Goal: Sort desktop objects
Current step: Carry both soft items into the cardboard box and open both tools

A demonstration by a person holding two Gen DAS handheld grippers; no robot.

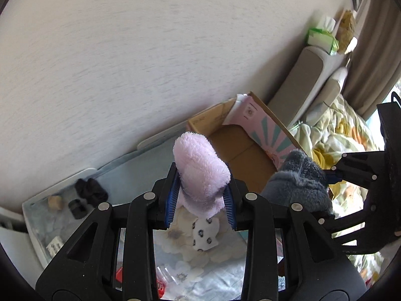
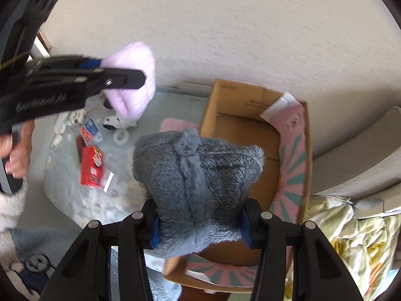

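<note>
My left gripper (image 1: 201, 202) is shut on a fluffy pink sock (image 1: 200, 173), held up in the air; from the right wrist view the same pink sock (image 2: 132, 87) shows at upper left, blurred. A fluffy grey sock (image 2: 198, 188) is clamped in my right gripper (image 2: 200, 230), above the near edge of an open cardboard box (image 2: 240, 100). In the left wrist view the grey sock (image 1: 298, 183) hangs at the right, beside the box (image 1: 240, 150). A white spotted sock (image 1: 206, 233) lies on the table below the left gripper.
On the table (image 1: 140, 173) lie a black scrunchie (image 1: 90, 190), a small black item (image 1: 77, 208) and a cork-like piece (image 1: 55, 202). A red packet (image 2: 92, 168) and a white ring (image 2: 120, 135) lie left of the box. A bed with a floral quilt (image 2: 356, 230) is to the right.
</note>
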